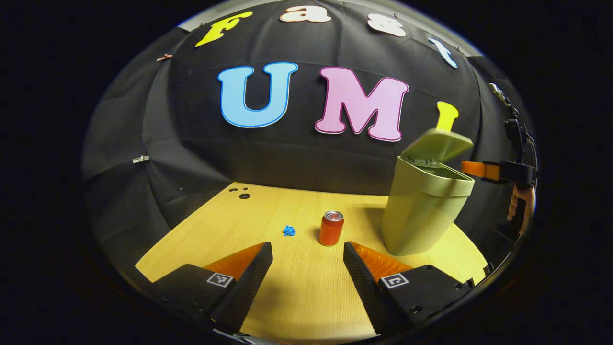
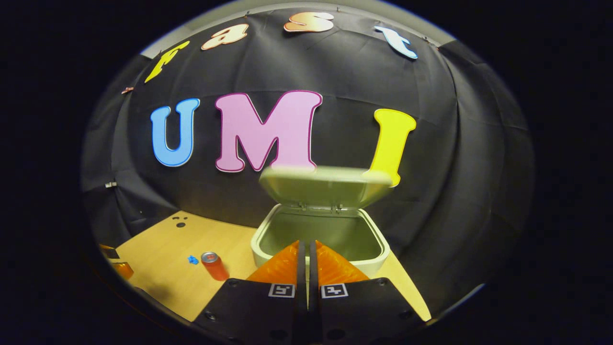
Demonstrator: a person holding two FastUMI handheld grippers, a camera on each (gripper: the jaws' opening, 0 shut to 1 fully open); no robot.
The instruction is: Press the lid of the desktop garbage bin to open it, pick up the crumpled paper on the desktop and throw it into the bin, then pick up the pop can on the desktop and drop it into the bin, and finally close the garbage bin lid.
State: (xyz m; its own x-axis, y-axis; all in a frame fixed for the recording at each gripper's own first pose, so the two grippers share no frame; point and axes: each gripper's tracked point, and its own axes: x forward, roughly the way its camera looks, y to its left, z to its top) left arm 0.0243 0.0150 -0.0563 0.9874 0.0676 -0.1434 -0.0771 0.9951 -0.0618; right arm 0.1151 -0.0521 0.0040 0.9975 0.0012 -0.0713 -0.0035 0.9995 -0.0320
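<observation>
A pale green garbage bin (image 1: 426,211) stands on the wooden desktop at the right, its lid (image 1: 438,143) raised. In the right gripper view the bin (image 2: 321,235) gapes just ahead under its lid (image 2: 325,184). My right gripper (image 2: 306,249) is shut with nothing held, just above the bin's front rim; it also shows beside the bin (image 1: 474,168), held by a hand. A red pop can (image 1: 331,228) stands upright mid-desk with a small blue crumpled paper (image 1: 289,231) to its left. My left gripper (image 1: 306,254) is open, short of both. Can (image 2: 214,265) and paper (image 2: 192,259) lie at left.
The desktop (image 1: 230,215) has small dark holes (image 1: 242,192) near its far left corner. Black cloth walls close the booth behind and on both sides. The left gripper's fingers (image 2: 117,263) show at the left edge of the right gripper view.
</observation>
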